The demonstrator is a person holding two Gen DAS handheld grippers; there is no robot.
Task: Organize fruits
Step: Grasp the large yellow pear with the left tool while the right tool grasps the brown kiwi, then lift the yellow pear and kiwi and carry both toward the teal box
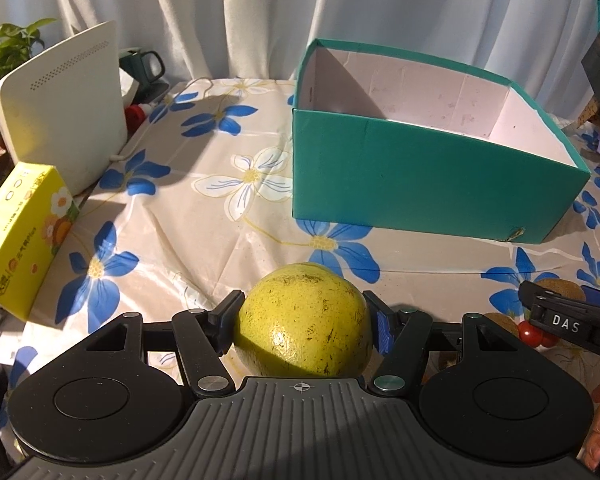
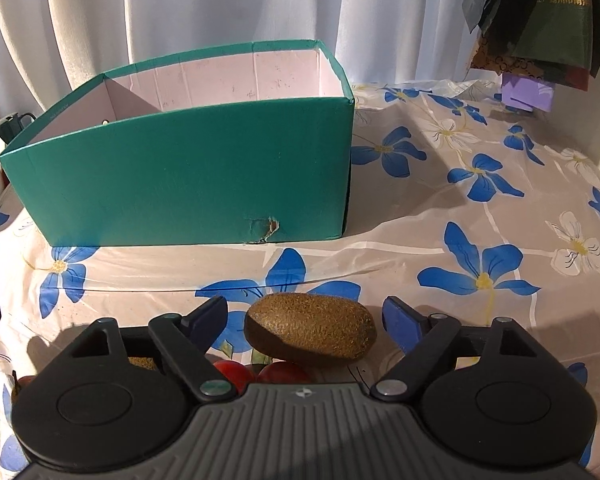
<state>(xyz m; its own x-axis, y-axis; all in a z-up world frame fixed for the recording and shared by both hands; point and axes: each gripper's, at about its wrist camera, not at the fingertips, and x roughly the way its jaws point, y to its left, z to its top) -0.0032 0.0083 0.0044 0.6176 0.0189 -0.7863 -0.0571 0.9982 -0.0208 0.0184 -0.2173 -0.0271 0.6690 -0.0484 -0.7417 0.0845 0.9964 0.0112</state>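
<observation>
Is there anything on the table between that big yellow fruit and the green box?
No. In the left wrist view, only bare flowered tablecloth lies between the yellow fruit, gripped by the left gripper, and the green box.

A white router-like device (image 1: 64, 104) stands far ahead-left of the tool, with a yellow tissue box (image 1: 24, 232) nearer on the left. A dark green mug (image 1: 142, 66) and leafy plant (image 1: 4, 48) sit behind.

Left gripper (image 1: 304, 320) jaws clamped, right gripper (image 2: 306, 318) jaws spread apart
</observation>
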